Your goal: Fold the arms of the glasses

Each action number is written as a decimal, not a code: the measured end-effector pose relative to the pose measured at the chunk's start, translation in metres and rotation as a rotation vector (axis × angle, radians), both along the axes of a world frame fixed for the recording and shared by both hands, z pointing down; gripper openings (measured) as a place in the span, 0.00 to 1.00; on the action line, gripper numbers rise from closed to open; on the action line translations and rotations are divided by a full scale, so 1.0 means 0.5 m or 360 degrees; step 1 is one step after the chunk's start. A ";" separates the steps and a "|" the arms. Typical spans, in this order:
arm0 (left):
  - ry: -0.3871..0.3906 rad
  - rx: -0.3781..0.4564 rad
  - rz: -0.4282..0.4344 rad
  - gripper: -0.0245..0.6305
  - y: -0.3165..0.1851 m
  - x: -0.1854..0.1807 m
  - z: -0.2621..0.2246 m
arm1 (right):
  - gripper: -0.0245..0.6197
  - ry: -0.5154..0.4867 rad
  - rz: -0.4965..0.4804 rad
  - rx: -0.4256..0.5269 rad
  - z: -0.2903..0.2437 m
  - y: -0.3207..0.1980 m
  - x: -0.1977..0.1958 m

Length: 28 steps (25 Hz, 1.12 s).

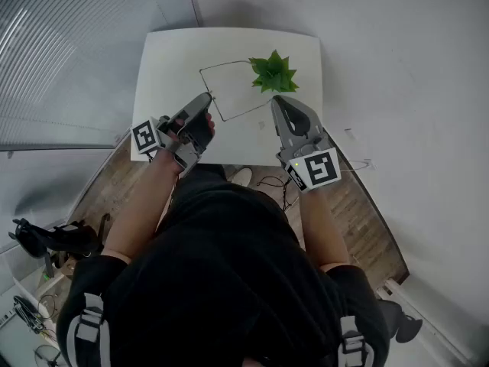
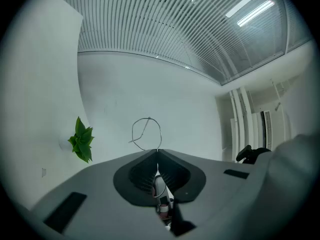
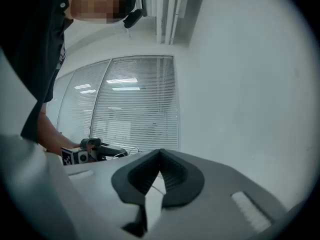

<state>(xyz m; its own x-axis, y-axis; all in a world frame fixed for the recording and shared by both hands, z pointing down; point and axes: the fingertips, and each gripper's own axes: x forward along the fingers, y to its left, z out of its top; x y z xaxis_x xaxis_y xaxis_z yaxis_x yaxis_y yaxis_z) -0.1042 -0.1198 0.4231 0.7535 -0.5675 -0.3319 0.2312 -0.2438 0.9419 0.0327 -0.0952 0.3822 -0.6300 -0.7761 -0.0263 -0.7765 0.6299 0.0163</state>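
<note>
Left tongs [image 2: 157, 151] on glasses [image 2: 149, 118], plant [image 2: 81, 140] beside

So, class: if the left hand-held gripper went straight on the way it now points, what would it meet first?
Probably the white wall; past the glasses in its jaws the way looks free, the plant off to one side.

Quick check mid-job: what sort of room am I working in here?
Probably an office or meeting room. There are slatted window blinds along a glazed wall, ceiling strip lights overhead, and a small white table with a green plant standing on a wood floor.
</note>
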 end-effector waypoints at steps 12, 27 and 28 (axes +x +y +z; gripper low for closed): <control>0.0016 0.0009 -0.0017 0.06 -0.010 0.008 -0.008 | 0.12 0.0160 0.0018 -0.0040 0.029 -0.018 0.011; 0.0056 0.0009 -0.0030 0.06 -0.027 0.018 -0.019 | 0.22 0.0513 0.0045 -0.0108 0.098 -0.043 0.031; 0.0056 0.0008 -0.0030 0.06 -0.028 0.019 -0.019 | 0.22 0.0555 0.0048 -0.0098 0.102 -0.046 0.029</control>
<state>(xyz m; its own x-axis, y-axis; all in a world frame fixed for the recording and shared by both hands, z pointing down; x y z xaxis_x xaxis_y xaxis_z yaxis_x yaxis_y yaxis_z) -0.0946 -0.1340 0.4137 0.7306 -0.5798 -0.3606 0.2592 -0.2531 0.9321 0.0473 -0.1180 0.4333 -0.5699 -0.7878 0.2336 -0.7491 0.6149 0.2465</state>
